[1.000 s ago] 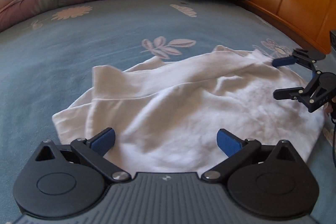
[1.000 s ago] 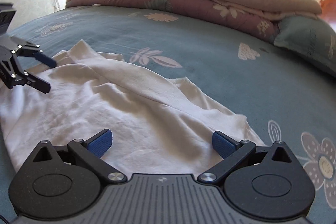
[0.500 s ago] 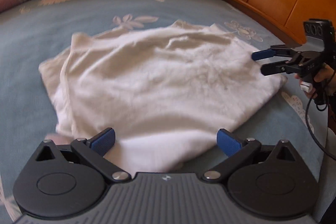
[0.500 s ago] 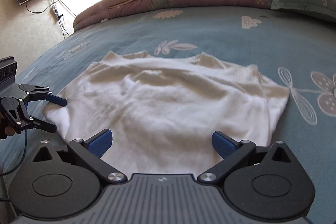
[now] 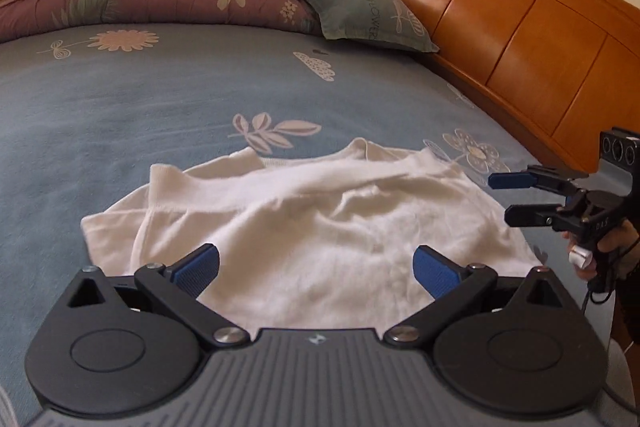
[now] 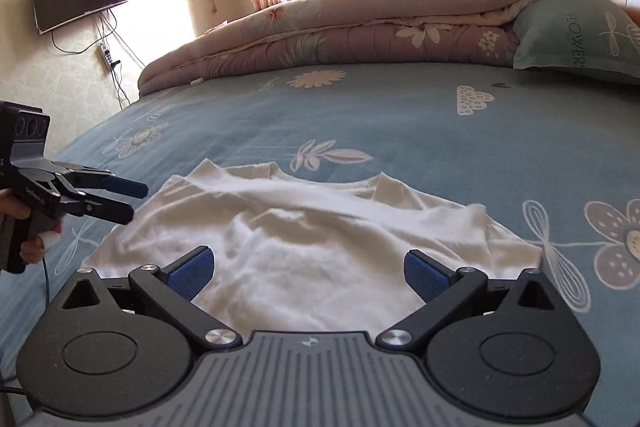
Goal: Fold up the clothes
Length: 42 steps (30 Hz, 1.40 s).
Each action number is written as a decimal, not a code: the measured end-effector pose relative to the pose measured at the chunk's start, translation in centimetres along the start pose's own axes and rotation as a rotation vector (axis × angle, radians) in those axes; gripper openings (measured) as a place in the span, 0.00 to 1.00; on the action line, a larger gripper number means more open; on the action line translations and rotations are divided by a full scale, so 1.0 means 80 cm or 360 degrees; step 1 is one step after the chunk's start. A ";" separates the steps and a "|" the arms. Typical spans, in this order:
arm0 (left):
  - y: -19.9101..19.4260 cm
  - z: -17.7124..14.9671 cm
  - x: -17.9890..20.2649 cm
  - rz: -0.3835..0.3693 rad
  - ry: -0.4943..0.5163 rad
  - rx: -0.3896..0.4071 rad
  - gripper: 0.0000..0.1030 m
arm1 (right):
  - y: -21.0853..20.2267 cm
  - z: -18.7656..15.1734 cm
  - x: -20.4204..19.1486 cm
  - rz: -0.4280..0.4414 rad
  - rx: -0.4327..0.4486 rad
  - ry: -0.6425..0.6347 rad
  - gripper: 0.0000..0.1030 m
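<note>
My left gripper (image 5: 316, 267) and right gripper (image 6: 306, 269) both hang with fingers spread wide and empty, just above the near edge of the white garment (image 5: 320, 227). It lies rumpled on the blue flowered bedsheet (image 5: 120, 99), well short of the folded quilt (image 6: 360, 27) and pillow (image 5: 368, 15).

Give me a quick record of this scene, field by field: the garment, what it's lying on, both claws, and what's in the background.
garment: white top, rumpled, lying partly folded
surface: blue floral bedsheet
left claw: open, empty, over the top's near edge
right claw: open, empty, over the top's near edge
background: folded quilt, green pillow, wooden headboard
</note>
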<state>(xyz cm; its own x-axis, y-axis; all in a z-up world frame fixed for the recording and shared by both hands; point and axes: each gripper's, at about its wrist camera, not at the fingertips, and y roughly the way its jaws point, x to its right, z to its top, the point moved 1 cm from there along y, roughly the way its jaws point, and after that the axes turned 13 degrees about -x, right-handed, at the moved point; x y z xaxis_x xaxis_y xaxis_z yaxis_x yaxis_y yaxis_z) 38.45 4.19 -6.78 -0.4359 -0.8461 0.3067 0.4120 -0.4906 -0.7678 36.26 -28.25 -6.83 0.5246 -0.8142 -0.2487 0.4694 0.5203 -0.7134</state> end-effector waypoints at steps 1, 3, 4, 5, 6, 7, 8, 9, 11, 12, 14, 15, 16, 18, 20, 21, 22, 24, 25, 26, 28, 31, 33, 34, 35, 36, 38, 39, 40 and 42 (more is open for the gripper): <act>0.013 0.008 -0.006 -0.0021 -0.0046 -0.0011 0.99 | 0.015 0.013 0.003 0.0014 0.0002 0.0018 1.00; 0.035 0.016 -0.020 -0.0042 -0.0142 -0.0030 0.99 | 0.048 0.027 0.016 0.0070 -0.0044 0.0092 1.00; 0.043 0.017 -0.028 -0.0025 -0.0183 -0.0031 0.99 | 0.061 0.029 0.023 0.0063 -0.0061 0.0116 1.00; 0.044 0.014 -0.037 -0.0030 -0.0203 -0.0019 0.99 | 0.072 0.027 0.032 0.0018 -0.0077 0.0148 1.00; 0.043 0.009 -0.046 -0.0043 -0.0217 -0.0003 0.99 | 0.072 0.021 0.041 0.0034 -0.0062 0.0175 1.00; 0.043 0.004 -0.055 -0.0056 -0.0230 0.0012 0.99 | 0.071 0.015 0.051 0.0055 -0.0044 0.0201 1.00; 0.042 -0.001 -0.064 -0.0068 -0.0243 0.0028 0.99 | 0.070 0.009 0.060 0.0077 -0.0027 0.0227 1.00; 0.040 -0.003 -0.065 -0.0063 -0.0225 0.0027 0.99 | 0.069 0.003 0.070 0.0098 -0.0009 0.0253 1.00; 0.040 -0.003 -0.058 -0.0016 -0.0151 0.0002 0.99 | 0.063 -0.003 0.076 0.0113 0.0024 0.0308 1.00; 0.043 -0.001 -0.051 0.0027 -0.0102 -0.0021 0.99 | 0.063 -0.004 0.076 0.0112 0.0034 0.0334 1.00; 0.050 0.002 -0.038 0.0110 -0.0014 -0.0059 0.99 | 0.067 -0.003 0.071 0.0078 0.0050 0.0375 1.00; 0.053 0.003 -0.035 0.0141 0.0009 -0.0070 0.99 | 0.071 0.000 0.066 0.0049 0.0027 0.0347 1.00; 0.056 0.003 -0.031 0.0168 0.0028 -0.0082 0.99 | 0.075 0.004 0.061 0.0019 0.0001 0.0315 1.00; 0.059 0.008 -0.026 0.0216 0.0045 -0.0124 0.99 | 0.084 0.011 0.051 -0.0041 -0.0051 0.0252 1.00; 0.055 0.017 -0.022 0.0250 0.0026 -0.0201 0.99 | 0.089 0.020 0.037 -0.0136 -0.0152 0.0154 1.00; 0.050 0.021 -0.019 0.0274 0.0003 -0.0219 0.99 | 0.089 0.025 0.030 -0.0170 -0.0210 0.0115 1.00; 0.039 0.024 -0.014 0.0304 -0.0003 -0.0205 0.99 | 0.089 0.030 0.024 -0.0203 -0.0269 0.0076 1.00; 0.015 0.022 0.004 0.0353 0.0079 -0.0142 0.99 | 0.071 0.032 0.013 -0.0204 -0.0293 0.0061 1.00; 0.001 0.017 0.018 0.0383 0.0164 -0.0110 0.99 | 0.057 0.030 0.005 -0.0204 -0.0264 0.0032 1.00; -0.008 0.008 0.034 0.0430 0.0264 -0.0105 0.99 | 0.041 0.027 -0.005 -0.0231 -0.0224 -0.0018 1.00; -0.022 -0.012 0.064 0.0536 0.0466 -0.0113 0.99 | 0.016 0.016 -0.028 -0.0340 -0.0197 -0.0158 1.00; -0.029 -0.059 0.107 0.0677 0.0789 -0.0143 0.99 | -0.007 -0.015 -0.072 -0.0566 -0.0254 -0.0488 1.00; -0.028 -0.092 0.131 0.0788 0.0996 -0.0167 0.99 | -0.013 -0.044 -0.098 -0.0693 -0.0315 -0.0694 1.00; -0.023 -0.110 0.140 0.0859 0.1091 -0.0183 0.99 | -0.014 -0.059 -0.108 -0.0741 -0.0325 -0.0785 1.00; -0.018 -0.125 0.146 0.0912 0.1165 -0.0208 0.99 | -0.015 -0.079 -0.121 -0.0804 -0.0333 -0.0898 1.00; -0.013 -0.139 0.150 0.0957 0.1230 -0.0237 0.99 | -0.014 -0.096 -0.132 -0.0850 -0.0343 -0.0991 1.00; -0.002 -0.159 0.153 0.1035 0.1311 -0.0291 0.99 | -0.011 -0.124 -0.148 -0.0907 -0.0360 -0.1143 1.00; 0.001 -0.162 0.154 0.1054 0.1326 -0.0287 0.99 | -0.008 -0.133 -0.154 -0.0923 -0.0369 -0.1188 1.00; 0.002 -0.164 0.154 0.1066 0.1335 -0.0271 0.99 | -0.005 -0.142 -0.159 -0.0938 -0.0377 -0.1231 1.00; 0.006 -0.162 0.156 0.1083 0.1342 -0.0253 0.99 | 0.004 -0.151 -0.167 -0.0944 -0.0382 -0.1281 1.00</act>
<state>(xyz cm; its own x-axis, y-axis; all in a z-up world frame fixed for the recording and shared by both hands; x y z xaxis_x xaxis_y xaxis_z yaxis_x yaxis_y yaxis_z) 22.81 -3.93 -10.64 -0.5888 -0.4858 -0.6460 0.6924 0.1091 -0.7132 20.82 -20.31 -11.61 0.6165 -0.4634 0.6365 0.7004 -0.0465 -0.7122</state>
